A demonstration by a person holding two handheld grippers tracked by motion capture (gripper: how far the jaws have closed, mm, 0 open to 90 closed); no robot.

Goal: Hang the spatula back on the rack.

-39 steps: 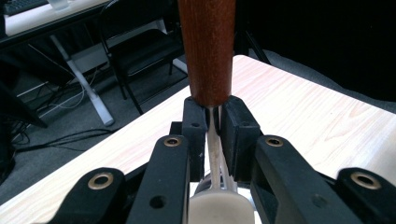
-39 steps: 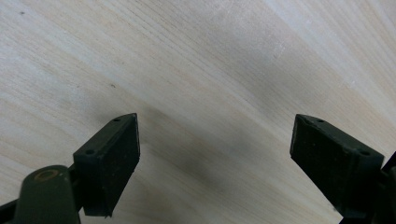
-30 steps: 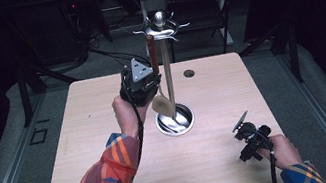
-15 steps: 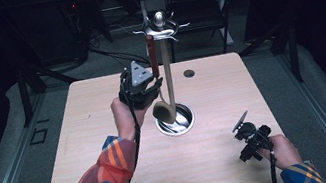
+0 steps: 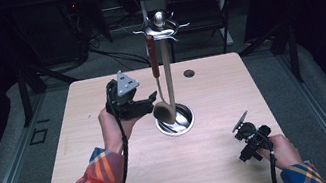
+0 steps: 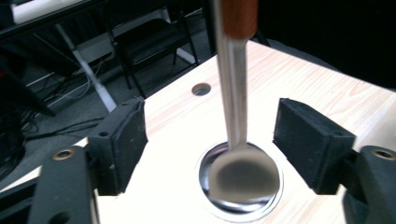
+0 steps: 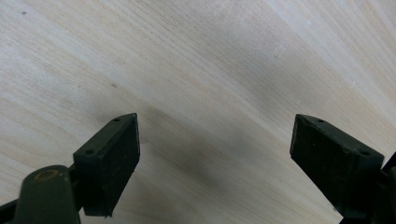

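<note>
Pale wood tabletop (image 5: pixel 102 102) from above: a metal stand (image 5: pixel 165 60) rises from a round steel base (image 5: pixel 181 121), with a ladle (image 5: pixel 162 106) hanging by its reddish handle. The left tool (image 5: pixel 145 102) is held just beside the ladle's bowl; the right tool (image 5: pixel 244 125) sits low near the front right. Left gripper view: jaws spread, the ladle (image 6: pixel 236 116) between them, untouched. Right gripper view: jaws spread wide over bare tabletop (image 7: pixel 210 70). No writing is legible anywhere.
</note>
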